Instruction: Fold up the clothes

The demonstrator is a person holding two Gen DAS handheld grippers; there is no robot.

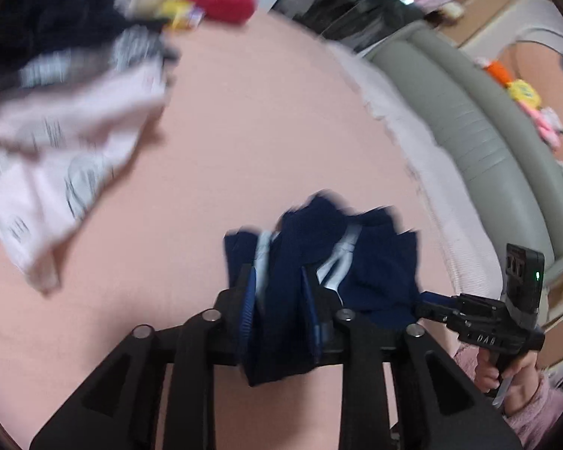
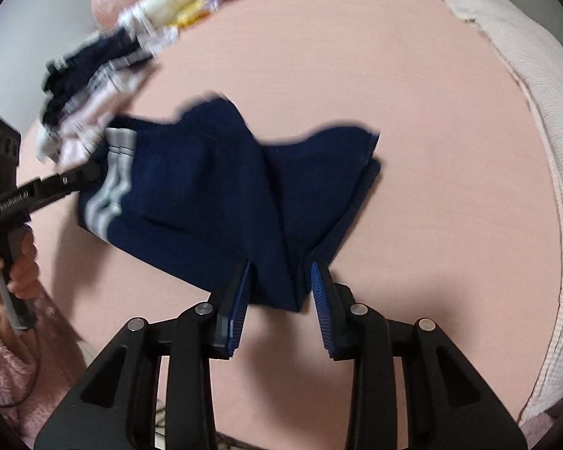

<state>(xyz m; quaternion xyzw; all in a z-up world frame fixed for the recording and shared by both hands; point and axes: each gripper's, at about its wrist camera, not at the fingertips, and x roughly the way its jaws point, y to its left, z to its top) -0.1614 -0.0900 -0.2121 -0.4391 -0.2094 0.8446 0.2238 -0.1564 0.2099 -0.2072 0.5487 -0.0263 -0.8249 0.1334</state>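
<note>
A navy garment (image 2: 214, 187) of soft knit cloth, with white stripes (image 2: 109, 202) along one edge, is seen bunched and folded over a smooth pink sheet (image 2: 394, 75). The cloth hangs in thick, rounded folds. Both views are blurred.

In the left wrist view, the left gripper (image 1: 281, 296) is closed on a bundle of this navy cloth: its ribbed blue pads (image 1: 246, 307) are pressed against the fabric on both sides. In the right wrist view, the right gripper (image 2: 281, 292) is partly closed around another hanging fold of the same garment; the left pad touches the cloth, but on the other side a narrow gap seems to remain, so a firm grip cannot be confirmed.

A pile of pale pink and dark clothes (image 1: 56, 112) lies further away on the sheet, near a red plush object (image 1: 221, 0). A quilted white cover (image 2: 544, 150) is seen at the bed's edge.
</note>
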